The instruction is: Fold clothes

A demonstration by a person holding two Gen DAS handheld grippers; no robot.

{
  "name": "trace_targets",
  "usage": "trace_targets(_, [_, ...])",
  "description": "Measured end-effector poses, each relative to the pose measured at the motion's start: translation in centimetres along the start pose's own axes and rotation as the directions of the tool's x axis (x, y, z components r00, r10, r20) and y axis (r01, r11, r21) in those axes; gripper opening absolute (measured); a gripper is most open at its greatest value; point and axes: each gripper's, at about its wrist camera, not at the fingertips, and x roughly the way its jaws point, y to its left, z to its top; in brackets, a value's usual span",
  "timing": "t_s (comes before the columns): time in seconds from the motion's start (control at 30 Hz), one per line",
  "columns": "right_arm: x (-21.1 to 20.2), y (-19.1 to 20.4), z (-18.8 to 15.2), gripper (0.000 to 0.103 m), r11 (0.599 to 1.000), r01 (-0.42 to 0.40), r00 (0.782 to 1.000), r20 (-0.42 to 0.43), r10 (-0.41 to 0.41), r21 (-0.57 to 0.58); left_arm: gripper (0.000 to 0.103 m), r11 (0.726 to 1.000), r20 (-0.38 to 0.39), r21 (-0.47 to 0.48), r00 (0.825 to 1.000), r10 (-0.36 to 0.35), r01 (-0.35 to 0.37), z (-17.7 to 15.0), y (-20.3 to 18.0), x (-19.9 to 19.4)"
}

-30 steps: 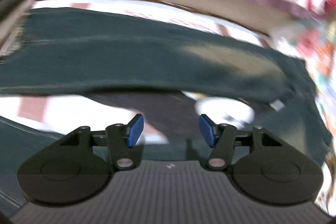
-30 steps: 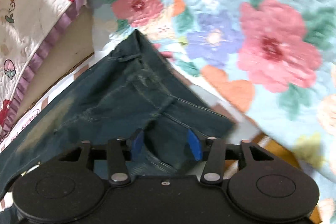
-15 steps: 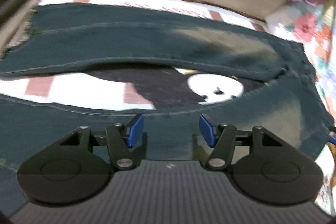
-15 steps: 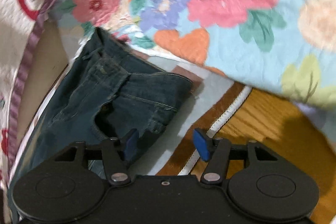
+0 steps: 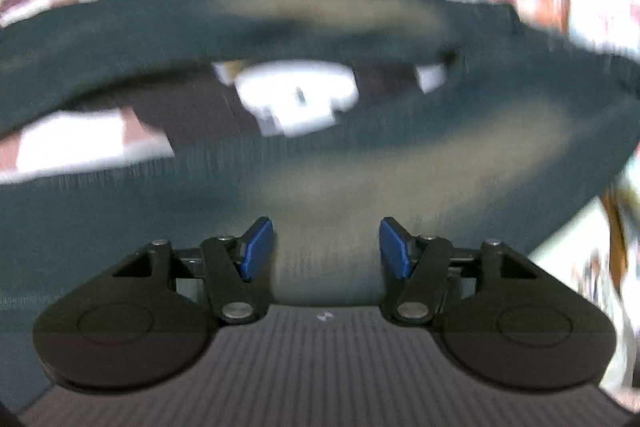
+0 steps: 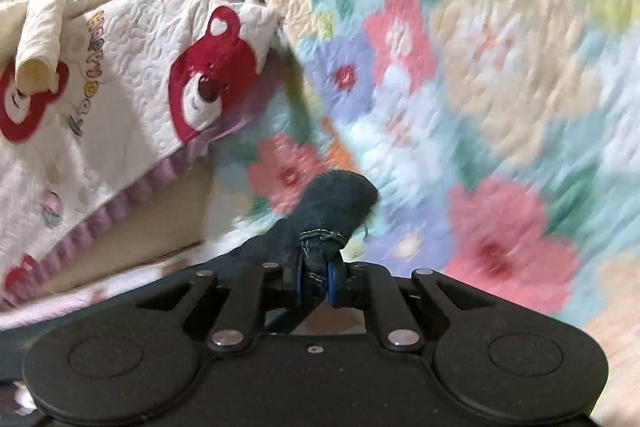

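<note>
**Right gripper clamps denim while left gripper hangs apart above the jeans**

In the right wrist view, the right gripper sits at the lower centre of the frame with its blue pads closing on a bunched fold of the dark blue denim jeans. The cloth is pinched between the pads, and a stitched seam edge pokes up just above them. Behind the fold, a pastel quilt with pink and lilac flowers fills the right and upper parts of the frame. A white quilted cover printed with red bears and edged with a lilac frill hangs at the left.

In the left wrist view, which is blurred, the left gripper has its blue pads well apart with nothing between them. It points down at the jeans, which spread across the middle and lower frame with a faded pale patch just above the pads. Between the two legs a patterned mat in white, pink and dark tones shows at centre and centre left.
</note>
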Motion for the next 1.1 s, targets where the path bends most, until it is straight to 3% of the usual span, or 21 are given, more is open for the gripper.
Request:
trace_targets(0.07, [1.3, -1.8, -1.3, 0.012, 0.998, 0.066, 0.993, -0.094, -0.065, 0.002, 0.060, 0.999, -0.062, 0.031, 0.998, 0.031, -0.030, -1.0, -1.0, 1.1])
trace_targets(0.13, [3.1, -3.6, -3.4, 0.012, 0.994, 0.103, 0.970, -0.226, -0.093, 0.035, 0.061, 0.996, -0.090, 0.063, 0.993, 0.075, -0.069, -1.8, -1.8, 1.8])
trace_targets(0.23, [4.6, -4.5, -5.9, 0.014, 0.990, 0.140, 0.937, -0.326, -0.123, 0.028, 0.061, 0.998, -0.105, 0.022, 0.992, 0.064, -0.062, -1.5, -1.5, 1.4])
trace_targets(0.37, [5.0, -4.9, -6.3, 0.016, 0.988, 0.149, 0.927, -0.350, -0.130, 0.028, 0.061, 0.991, -0.070, -0.070, 0.992, 0.105, -0.110, -0.7, 1.0, -1.0])
trace_targets(0.4, [4.9, -4.9, -6.1, 0.021, 0.987, 0.161, 0.924, -0.354, -0.143, 0.022, 0.061, 0.986, -0.054, -0.102, 0.991, 0.126, -0.131, -0.7, 2.0, -1.8])
trace_targets(0.47, [4.3, -4.9, -5.6, 0.044, 0.979, 0.203, 0.915, -0.356, -0.189, 0.002, 0.062, 0.970, -0.017, -0.188, 0.988, 0.155, -0.155, -0.8, 4.6, -4.0])
trace_targets(0.53, [3.1, -4.6, -4.9, 0.054, 0.972, 0.234, 0.917, -0.328, -0.227, -0.017, 0.064, 0.941, 0.013, -0.284, 0.981, 0.196, -0.184, -1.4, 7.8, -6.1])
trace_targets(0.6, [1.1, -3.4, -4.2, 0.057, 0.967, 0.250, 0.929, -0.274, -0.251, -0.040, 0.064, 0.906, 0.008, -0.363, 0.972, 0.236, -0.217, -2.4, 10.6, -7.5])
trace_targets(0.73, [-1.6, 2.2, -3.2, 0.058, 0.959, 0.153, 0.964, -0.177, -0.198, -0.240, 0.064, 0.818, 0.001, -0.528, 0.962, 0.272, -0.231, -5.0, 15.5, -9.6])
trace_targets(0.8, [-2.9, 5.5, -3.1, 0.058, 0.952, -0.028, 0.982, -0.185, -0.030, -0.305, 0.064, 0.779, 0.017, -0.590, 0.962, 0.273, -0.211, -6.2, 17.3, -10.7])
trace_targets(0.83, [-3.3, 7.4, -3.3, 0.057, 0.936, -0.153, 0.971, -0.226, 0.082, -0.317, 0.065, 0.762, 0.026, -0.615, 0.961, 0.277, -0.203, -6.8, 17.9, -11.2])
trace_targets(0.87, [-3.5, 9.6, -3.7, 0.055, 0.906, -0.287, 0.937, -0.288, 0.198, -0.310, 0.066, 0.745, 0.036, -0.638, 0.959, 0.280, -0.194, -7.3, 18.6, -11.7])
trace_targets(0.93, [-4.1, 14.2, -4.8, 0.046, 0.795, -0.535, 0.820, -0.401, 0.408, -0.285, 0.068, 0.712, 0.051, -0.680, 0.958, 0.283, -0.175, -8.1, 19.6, -12.2])
trace_targets(1.0, [-5.2, 19.5, -6.7, 0.029, 0.632, -0.727, 0.667, -0.493, 0.559, -0.268, 0.068, 0.683, 0.056, -0.712, 0.957, 0.283, -0.161, -9.0, 20.5, -12.3])
trace_targets(1.03, [-5.6, 22.2, -7.8, 0.010, 0.557, -0.792, 0.592, -0.539, 0.599, -0.250, 0.068, 0.671, 0.057, -0.725, 0.957, 0.284, -0.156, -9.3, 20.8, -12.4])
trace_targets(1.1, [-6.4, 27.3, -9.9, 0.007, 0.405, -0.892, 0.436, -0.621, 0.651, -0.201, 0.068, 0.669, 0.057, -0.725, 0.955, 0.291, -0.161, -9.5, 21.1, -12.5])
